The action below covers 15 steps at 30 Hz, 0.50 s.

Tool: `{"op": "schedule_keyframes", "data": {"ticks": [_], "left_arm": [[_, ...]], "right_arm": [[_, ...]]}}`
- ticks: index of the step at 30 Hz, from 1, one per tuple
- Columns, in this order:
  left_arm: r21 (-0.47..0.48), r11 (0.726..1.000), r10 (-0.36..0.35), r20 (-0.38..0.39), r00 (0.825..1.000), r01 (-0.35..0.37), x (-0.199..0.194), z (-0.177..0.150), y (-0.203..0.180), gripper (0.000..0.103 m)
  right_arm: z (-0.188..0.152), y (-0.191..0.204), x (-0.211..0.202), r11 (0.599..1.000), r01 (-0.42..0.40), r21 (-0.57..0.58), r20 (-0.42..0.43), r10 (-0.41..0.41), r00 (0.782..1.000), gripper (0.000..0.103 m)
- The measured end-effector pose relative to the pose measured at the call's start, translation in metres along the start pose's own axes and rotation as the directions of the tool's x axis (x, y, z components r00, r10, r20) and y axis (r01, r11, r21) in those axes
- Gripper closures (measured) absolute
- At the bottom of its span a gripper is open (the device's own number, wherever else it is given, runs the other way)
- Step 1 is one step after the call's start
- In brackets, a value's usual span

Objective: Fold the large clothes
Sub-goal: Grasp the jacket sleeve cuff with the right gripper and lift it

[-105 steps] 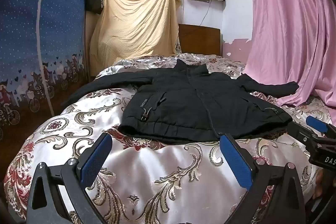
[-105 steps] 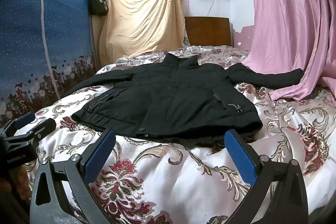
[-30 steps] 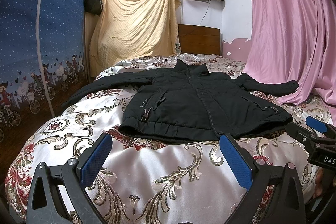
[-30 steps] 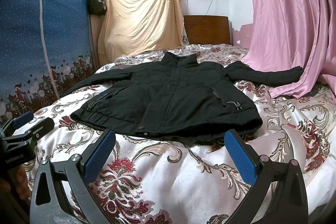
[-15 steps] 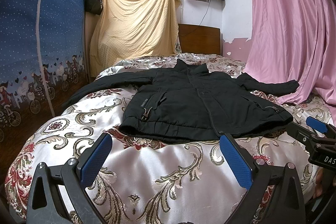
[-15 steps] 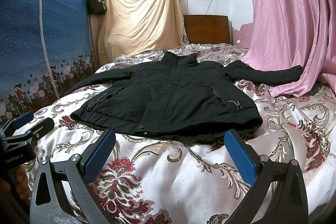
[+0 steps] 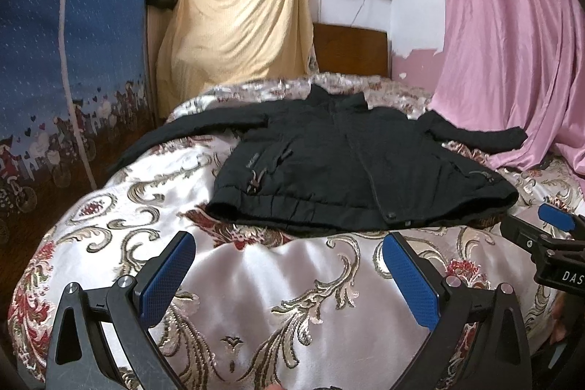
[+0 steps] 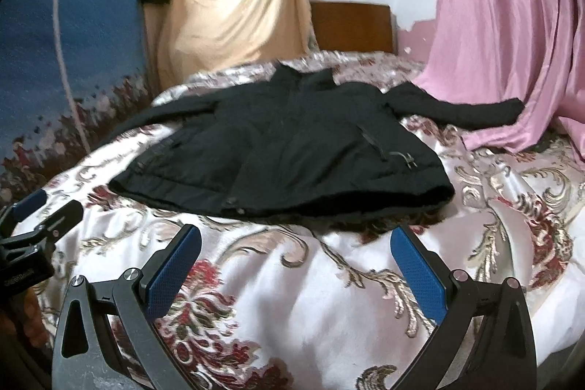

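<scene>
We see the black jacket (image 7: 351, 170) spread front-up on the bed (image 7: 256, 280), sleeves out, ready for folding, with left gripper (image 7: 289, 265) and right gripper (image 8: 296, 254) both wide apart, empty, short of the jacket's hem.

A black jacket (image 8: 285, 148) lies spread flat, front up, at the centre of the frame on a floral satin bed (image 8: 292, 298). The right hand-held gripper (image 8: 294, 262) gapes wide and empty below its hem; the left hand-held gripper (image 8: 36, 218) shows at the left edge.
</scene>
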<state>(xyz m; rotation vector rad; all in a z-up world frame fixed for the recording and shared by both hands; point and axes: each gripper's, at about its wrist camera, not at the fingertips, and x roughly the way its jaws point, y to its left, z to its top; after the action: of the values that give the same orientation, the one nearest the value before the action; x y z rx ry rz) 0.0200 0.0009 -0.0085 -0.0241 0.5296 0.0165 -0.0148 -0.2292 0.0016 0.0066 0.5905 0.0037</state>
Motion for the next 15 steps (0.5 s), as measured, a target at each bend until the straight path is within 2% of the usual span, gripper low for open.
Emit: {"op": "schedule_keyframes", "data": {"ticks": [8,12,15], "left_arm": [[0.007,0.999,-0.032,-0.085,0.996,0.032,0.025,0.031,-0.003,0.0],[0.013,1.0,0.0,-0.154,0.988,0.002,0.045,0.055,-0.009,0.0],[0.037,0.999,0.04,-0.186,0.982,-0.034,0.061,0.077,-0.018,0.0]], "right_arm": [[0.017,-0.012,0.012,0.997,0.078,-0.014,-0.057,-0.079,0.995,0.001],[0.032,-0.024,0.024,0.995,0.095,-0.007,-0.085,-0.095,0.992,0.001],[0.052,-0.035,0.033,0.995,0.102,-0.005,-0.073,-0.102,0.992,0.001]]}}
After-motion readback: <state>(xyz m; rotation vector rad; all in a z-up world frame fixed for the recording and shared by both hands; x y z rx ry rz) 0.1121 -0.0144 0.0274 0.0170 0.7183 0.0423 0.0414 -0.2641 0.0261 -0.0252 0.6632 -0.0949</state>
